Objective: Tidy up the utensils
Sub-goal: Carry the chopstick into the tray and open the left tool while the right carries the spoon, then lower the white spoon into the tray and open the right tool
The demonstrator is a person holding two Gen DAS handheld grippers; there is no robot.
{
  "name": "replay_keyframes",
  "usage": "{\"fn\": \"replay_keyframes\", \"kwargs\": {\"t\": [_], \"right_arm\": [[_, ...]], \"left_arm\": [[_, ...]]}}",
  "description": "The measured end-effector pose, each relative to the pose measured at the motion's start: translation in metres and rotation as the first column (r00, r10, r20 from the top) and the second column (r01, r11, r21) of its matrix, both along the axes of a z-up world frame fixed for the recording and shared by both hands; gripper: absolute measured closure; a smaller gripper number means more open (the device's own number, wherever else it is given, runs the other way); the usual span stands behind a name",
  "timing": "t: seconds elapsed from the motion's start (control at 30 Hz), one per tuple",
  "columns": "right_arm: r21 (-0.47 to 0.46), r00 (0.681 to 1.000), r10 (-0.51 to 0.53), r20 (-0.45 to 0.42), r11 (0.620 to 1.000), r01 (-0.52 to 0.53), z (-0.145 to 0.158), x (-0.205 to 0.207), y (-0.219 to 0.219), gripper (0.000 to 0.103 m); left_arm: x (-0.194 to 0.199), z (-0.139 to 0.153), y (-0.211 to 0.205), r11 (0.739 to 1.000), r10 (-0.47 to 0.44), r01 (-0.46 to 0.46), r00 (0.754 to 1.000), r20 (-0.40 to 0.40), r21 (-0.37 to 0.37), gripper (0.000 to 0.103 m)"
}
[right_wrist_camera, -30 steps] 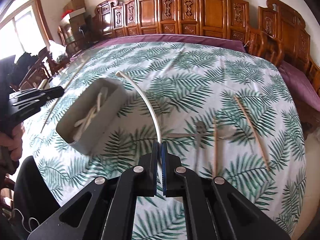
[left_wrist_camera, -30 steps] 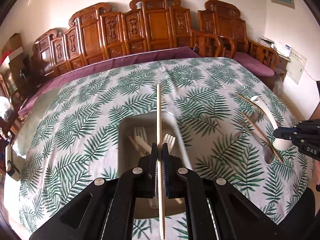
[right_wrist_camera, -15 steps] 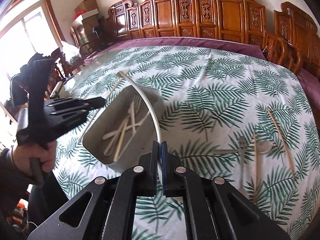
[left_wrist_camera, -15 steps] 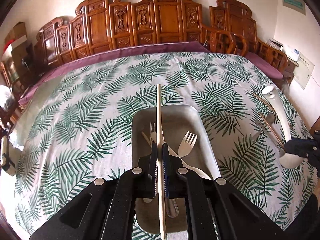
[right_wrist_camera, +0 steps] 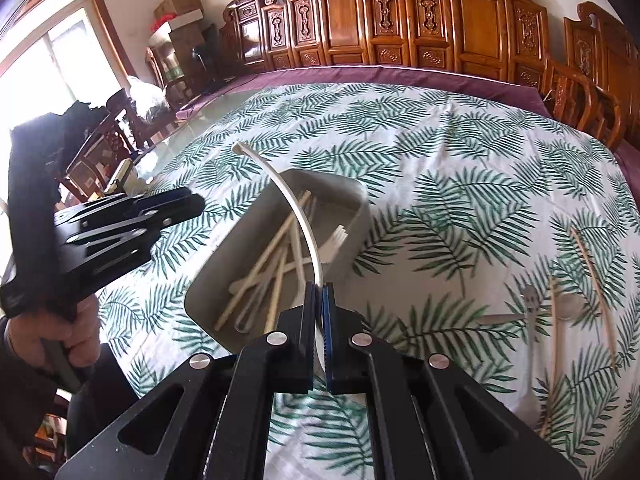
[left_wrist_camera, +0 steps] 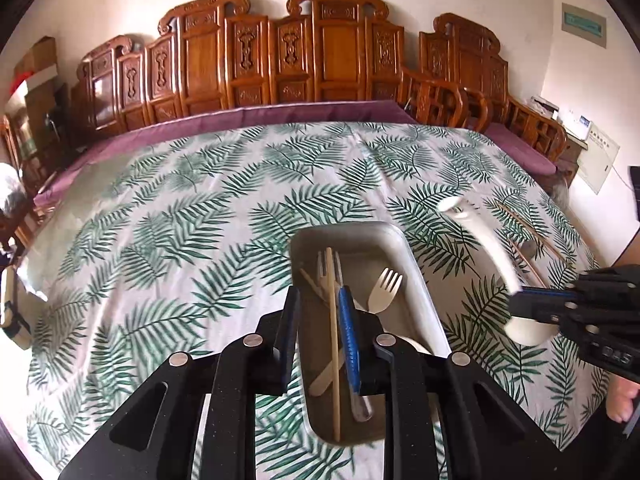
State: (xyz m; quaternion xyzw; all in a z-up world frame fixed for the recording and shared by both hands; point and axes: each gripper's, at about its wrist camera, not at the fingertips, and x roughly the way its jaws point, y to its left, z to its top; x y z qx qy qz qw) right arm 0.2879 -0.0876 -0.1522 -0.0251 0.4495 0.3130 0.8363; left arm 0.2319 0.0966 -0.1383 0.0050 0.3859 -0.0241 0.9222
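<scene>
1. The grey tray (left_wrist_camera: 416, 280) sits on the leaf-print tablecloth (left_wrist_camera: 180, 220), and the left gripper (left_wrist_camera: 318, 320) hangs right over its near half.
2. A wooden chopstick (left_wrist_camera: 333, 340) lies lengthwise in the gap between the left jaws, close against the blue pad of the right-hand finger and clear of the other. These jaws have just been opening and now stand apart, so the chopstick is loose between them, not pinched.
3. Under it in the tray lie a pale fork (left_wrist_camera: 386, 288), a second fork with a metal handle, and some other pale pieces I cannot tell apart.
4. The right gripper (right_wrist_camera: 319, 316) is clamped tight on a long white spoon (right_wrist_camera: 296, 216). In the right wrist view the curved handle arches up and away over the tray's long side, with its far tip above the tablecloth beyond the tray.
5. In the left wrist view that spoon's bowl shows pale just beneath the right gripper's fingers (left_wrist_camera: 536, 304), to the right of the tray.
6. A hand (right_wrist_camera: 76, 336) grips the left gripper's handle at the left edge of the right wrist view.
7. Further right on the tablecloth, well apart from the tray, lie more chopsticks (right_wrist_camera: 596, 280), a metal fork (right_wrist_camera: 530, 304) and a pale spoon (right_wrist_camera: 570, 306).
8. Carved wooden chairs (left_wrist_camera: 336, 48) line the far side of the table.
</scene>
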Motion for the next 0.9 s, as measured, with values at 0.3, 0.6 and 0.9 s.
{"fn": "replay_keyframes", "kwargs": {"t": [0.3,0.6,0.9], "right_arm": [[0.037,1.0,0.005,-0.026,0.999,-0.004,0.005,0.0,0.041,0.099],[0.049,0.997,-0.042,-0.069,0.998,0.045,-0.003,-0.002,0.066,0.099],[0.082,0.988,-0.09,-0.129,0.992,0.101,-0.016,0.001,0.072,0.099]], "left_arm": [[-0.035,0.017,0.029,0.999,0.046,-0.046,0.997,0.063,-0.003,0.05],[-0.053,0.017,0.042,0.998,0.06,-0.06,0.992,0.11,-0.003,0.033],[-0.059,0.013,0.041,0.999,0.042,-0.039,0.992,0.123,-0.025,0.03]]}}
